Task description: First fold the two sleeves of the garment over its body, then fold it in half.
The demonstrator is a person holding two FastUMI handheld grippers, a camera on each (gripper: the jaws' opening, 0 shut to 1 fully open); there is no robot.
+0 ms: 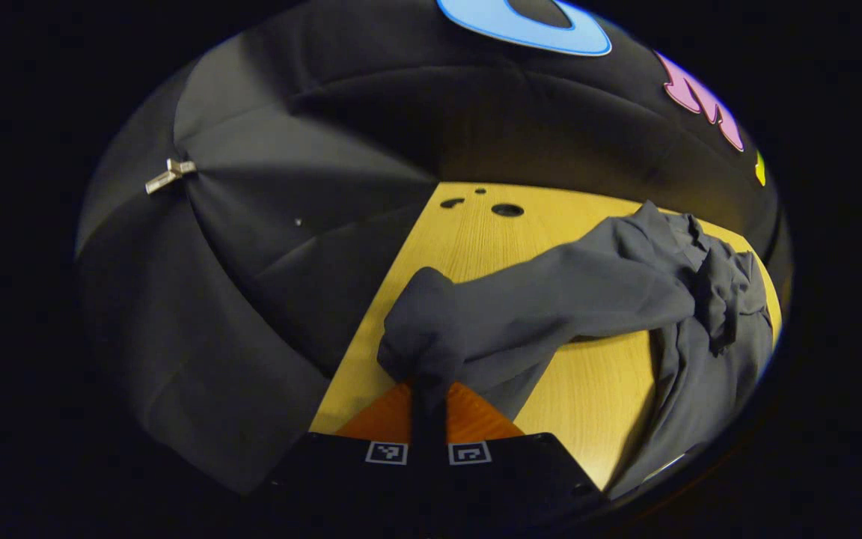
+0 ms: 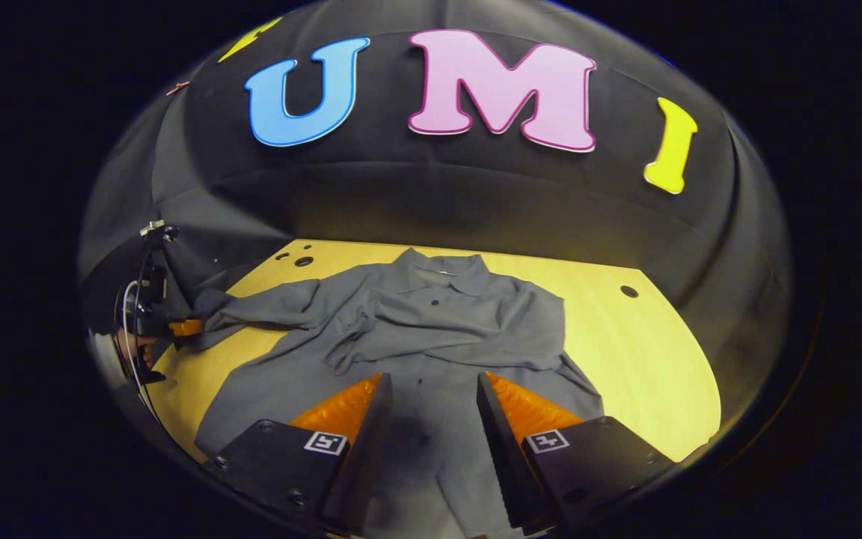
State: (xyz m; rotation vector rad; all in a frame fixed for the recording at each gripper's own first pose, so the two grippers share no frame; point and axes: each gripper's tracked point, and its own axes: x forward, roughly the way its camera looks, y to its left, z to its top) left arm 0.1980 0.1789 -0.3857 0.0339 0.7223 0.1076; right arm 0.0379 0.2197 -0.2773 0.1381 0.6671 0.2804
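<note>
Meanwhile left gripper [image 1: 428, 393] jaws pinch the sleeve [image 1: 536, 299]; right gripper [image 2: 431, 389] gapes above the garment [image 2: 431, 329]

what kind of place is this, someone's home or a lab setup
Probably a staged recording booth, not a home: black cloth wall drapes closely around a bare wooden table with drilled holes, and a grey shirt lies on it, one sleeve pinched by the left hand-held gripper.

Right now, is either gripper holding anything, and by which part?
Left gripper pinches the shirt by the end of one sleeve. Right gripper is open over the shirt, holding nothing.
</note>
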